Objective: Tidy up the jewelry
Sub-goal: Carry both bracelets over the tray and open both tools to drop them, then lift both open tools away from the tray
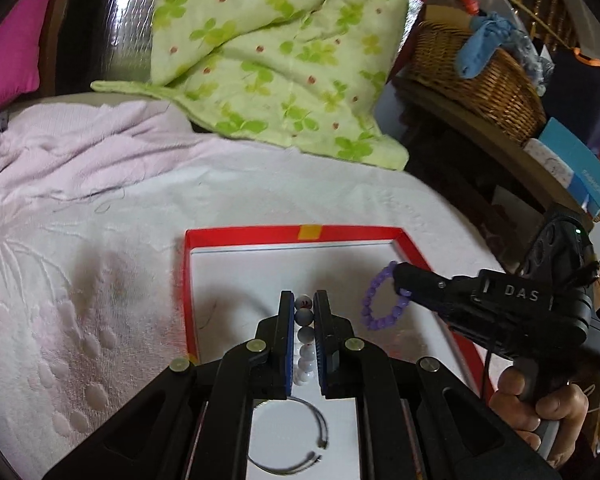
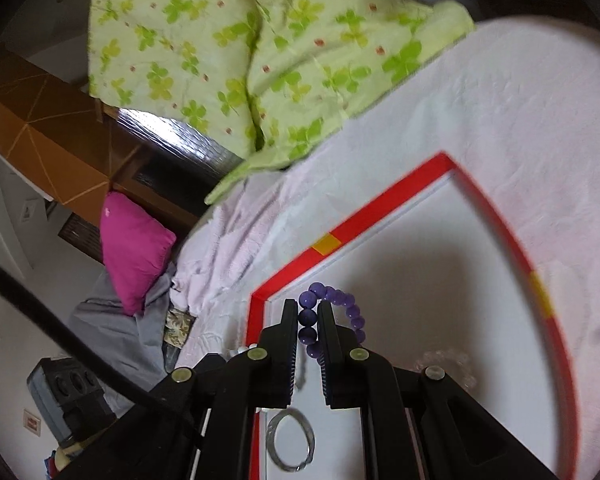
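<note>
My tray (image 1: 236, 236) lies on the bed (image 1: 80, 280). A blanket (image 1: 268, 60) is piled behind the tray. A pillow (image 1: 8, 48) sits far off to the left, and a basket (image 1: 472, 76) stands on a shelf to the right. My left gripper (image 1: 304, 312) is over the tray with a bead string (image 1: 305, 336) between its fingers. My right gripper (image 2: 309, 312) is beside it, to the right, with a bead bracelet (image 2: 340, 304) in it. A thin bangle (image 1: 292, 436) lies in the tray under my left gripper.

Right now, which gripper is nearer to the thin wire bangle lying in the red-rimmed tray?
Left. The left gripper, clamping white beads, hangs directly over the wire bangle; the right gripper, holding the purple bracelet, is off to its side.
</note>
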Tool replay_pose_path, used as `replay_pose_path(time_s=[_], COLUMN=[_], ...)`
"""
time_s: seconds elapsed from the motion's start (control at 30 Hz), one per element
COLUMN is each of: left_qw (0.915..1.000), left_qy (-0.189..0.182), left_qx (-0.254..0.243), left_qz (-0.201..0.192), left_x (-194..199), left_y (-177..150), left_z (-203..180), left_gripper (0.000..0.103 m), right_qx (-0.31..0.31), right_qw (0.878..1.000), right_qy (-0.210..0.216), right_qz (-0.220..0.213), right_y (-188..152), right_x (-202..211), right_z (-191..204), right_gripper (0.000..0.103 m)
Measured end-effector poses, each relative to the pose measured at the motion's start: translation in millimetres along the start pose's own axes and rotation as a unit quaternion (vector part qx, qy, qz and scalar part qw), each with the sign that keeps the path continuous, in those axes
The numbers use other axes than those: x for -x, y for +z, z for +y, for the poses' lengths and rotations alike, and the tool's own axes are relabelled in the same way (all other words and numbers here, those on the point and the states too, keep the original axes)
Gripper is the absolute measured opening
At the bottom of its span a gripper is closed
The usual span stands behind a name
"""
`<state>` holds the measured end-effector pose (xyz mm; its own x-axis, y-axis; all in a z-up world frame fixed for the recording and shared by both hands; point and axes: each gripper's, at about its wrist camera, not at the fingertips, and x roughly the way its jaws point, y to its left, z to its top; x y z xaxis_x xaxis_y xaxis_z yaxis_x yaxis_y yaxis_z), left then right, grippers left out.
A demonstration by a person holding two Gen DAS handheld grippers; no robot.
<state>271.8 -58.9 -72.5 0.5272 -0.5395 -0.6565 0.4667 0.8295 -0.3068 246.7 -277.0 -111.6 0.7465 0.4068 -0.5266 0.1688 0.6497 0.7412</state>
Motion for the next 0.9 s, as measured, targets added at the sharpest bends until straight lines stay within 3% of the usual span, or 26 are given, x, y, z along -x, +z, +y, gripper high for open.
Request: replay_pose_path(time_s=[0.13, 0.33, 0.5, 0.9], left_qw=[0.9999, 0.9988, 0.9983, 0.9956], left_qy=[0.01, 0.038, 0.05, 0.08], left_qx=[-0.008, -0.03, -0.028, -0.016], left_qz=[0.008, 0.008, -0.014, -0.046], left_x=[-6, -6, 10, 72], left_y=[-3, -6, -4, -29], left_z=[-1, -6, -6, 0], left_gripper=[0.01, 0.011, 0.021, 0.03], right_qx=[-0.017, -0.035, -0.048, 0.02], right_qw=[1.0, 0.999, 0.998, 0.997], right_qy=[-0.002, -0.028, -0.031, -0.027], right_qz=[0.018, -0.004, -0.028, -0.069], right_y=[0, 5, 11, 0], right_x=[-19, -10, 11, 89], right_z=[-7, -19, -27, -1], right_gripper=[0.011, 0.015, 0.038, 0.038])
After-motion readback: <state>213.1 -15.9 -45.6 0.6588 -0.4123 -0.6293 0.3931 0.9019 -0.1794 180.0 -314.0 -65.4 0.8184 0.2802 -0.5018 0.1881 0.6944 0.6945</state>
